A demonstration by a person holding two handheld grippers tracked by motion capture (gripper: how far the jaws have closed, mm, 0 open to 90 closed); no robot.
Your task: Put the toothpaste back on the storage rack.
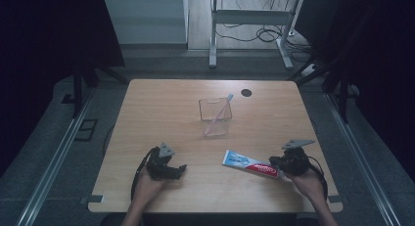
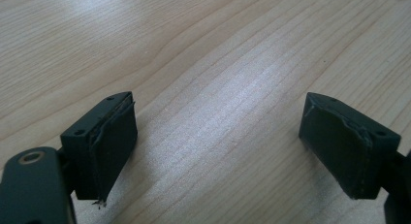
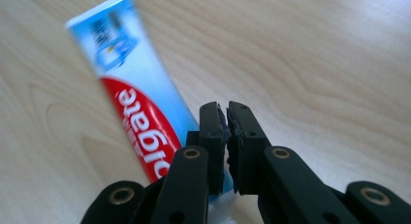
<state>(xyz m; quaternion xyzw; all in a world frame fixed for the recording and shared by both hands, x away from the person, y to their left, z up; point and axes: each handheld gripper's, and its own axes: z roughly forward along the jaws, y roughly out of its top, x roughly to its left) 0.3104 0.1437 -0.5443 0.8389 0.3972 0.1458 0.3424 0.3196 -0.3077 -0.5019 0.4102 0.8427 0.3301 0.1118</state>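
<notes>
A red, white and blue toothpaste tube lies flat on the wooden table near its front right. My right gripper rests at the tube's near end. In the right gripper view its jaws are pressed together with nothing seen between the pads, and the tube runs beside and under the left jaw. My left gripper sits at the front left, open over bare wood, its pads wide apart. A clear plastic cup at mid-table holds a pink toothbrush.
A dark round cable hole lies near the table's far edge. Beyond the table stand a white desk frame and loose cables on the floor. Metal rails run along both sides of the table.
</notes>
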